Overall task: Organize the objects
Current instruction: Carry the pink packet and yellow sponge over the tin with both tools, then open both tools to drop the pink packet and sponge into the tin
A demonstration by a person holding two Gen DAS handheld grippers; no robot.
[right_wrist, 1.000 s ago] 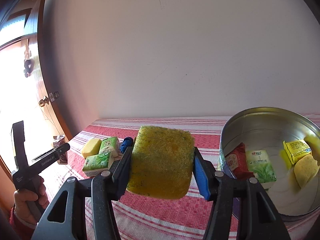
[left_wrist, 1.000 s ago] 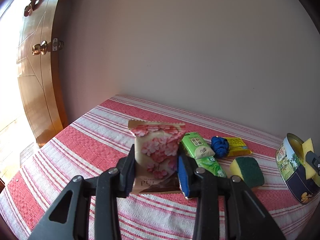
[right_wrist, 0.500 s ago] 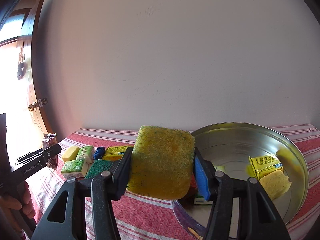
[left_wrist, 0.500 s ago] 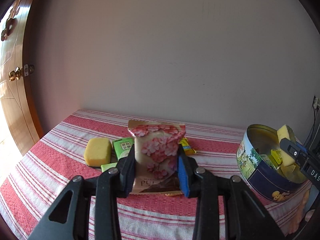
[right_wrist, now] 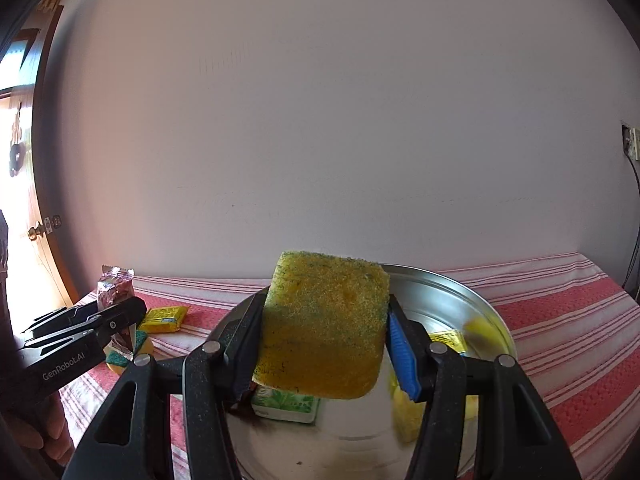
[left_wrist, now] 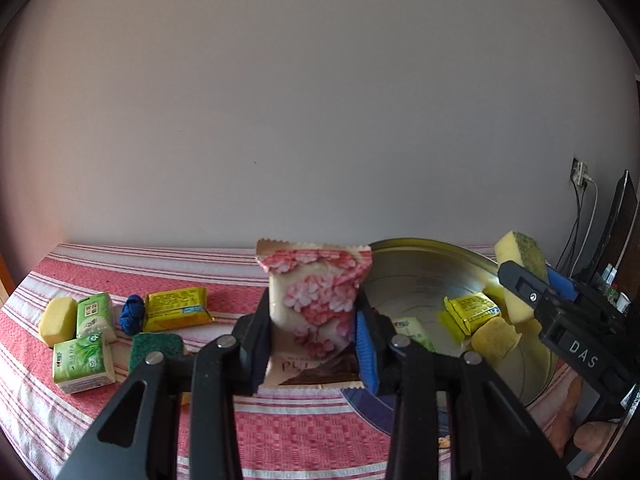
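My left gripper (left_wrist: 312,336) is shut on a pink-flowered snack packet (left_wrist: 314,300), held upright just left of a round metal tin (left_wrist: 424,276). My right gripper (right_wrist: 324,340) is shut on a yellow sponge (right_wrist: 324,324) and holds it above the open tin (right_wrist: 452,300). The tin holds a yellow packet (left_wrist: 472,308), a green tissue pack (right_wrist: 286,402) and yellow sponge pieces (left_wrist: 494,340). The right gripper with its sponge also shows at the right of the left wrist view (left_wrist: 520,256). The left gripper and its packet show at the left of the right wrist view (right_wrist: 116,300).
On the red-striped cloth (left_wrist: 200,268) left of the tin lie a yellow sponge (left_wrist: 58,320), two green tissue packs (left_wrist: 82,364), a blue knot (left_wrist: 132,314), a yellow packet (left_wrist: 176,308) and a green scouring sponge (left_wrist: 156,350). A wall stands behind; cables (left_wrist: 580,216) and a door (right_wrist: 44,224) flank the table.
The left gripper has swung right with the packet, up to the tin. The right gripper has carried the sponge over the tin's opening.
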